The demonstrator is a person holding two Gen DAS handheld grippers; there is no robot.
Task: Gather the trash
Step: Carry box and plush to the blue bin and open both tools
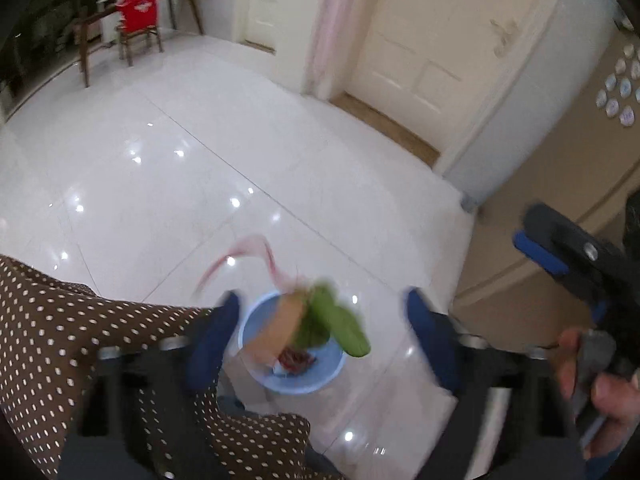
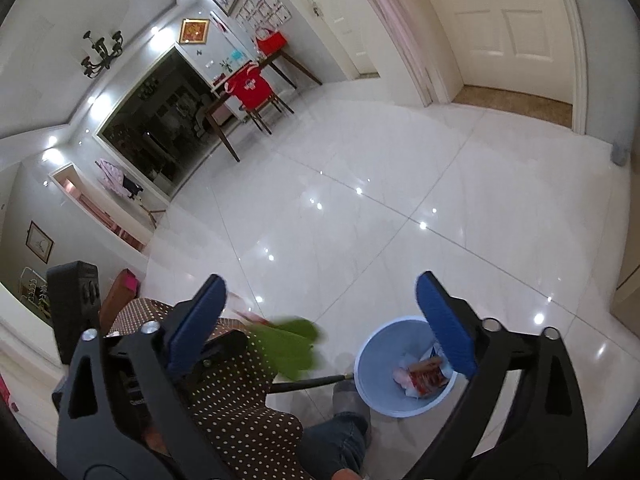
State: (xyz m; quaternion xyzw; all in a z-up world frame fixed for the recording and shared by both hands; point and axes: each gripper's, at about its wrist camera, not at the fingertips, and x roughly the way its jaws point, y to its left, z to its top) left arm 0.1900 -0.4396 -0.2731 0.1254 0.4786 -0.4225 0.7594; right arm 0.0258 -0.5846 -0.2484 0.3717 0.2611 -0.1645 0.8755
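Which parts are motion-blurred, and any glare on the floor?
Left wrist view: the green wrapper and tan scrap over the blue bin are smeared; ceiling-light glints dot the glossy tile floor. Right wrist view: wrapper blurred, bin sharp, same glints.

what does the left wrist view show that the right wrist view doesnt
Only the left wrist view: a tan scrap and a pink strip blurred over the bin, a hand on the right gripper, and magnets.

Only the right wrist view: a chandelier, framed pictures, a dark speaker, a shoe.

Both: the blue bin holding wrappers, blurred green trash, the polka-dot cloth, the red-draped chair, white floor.
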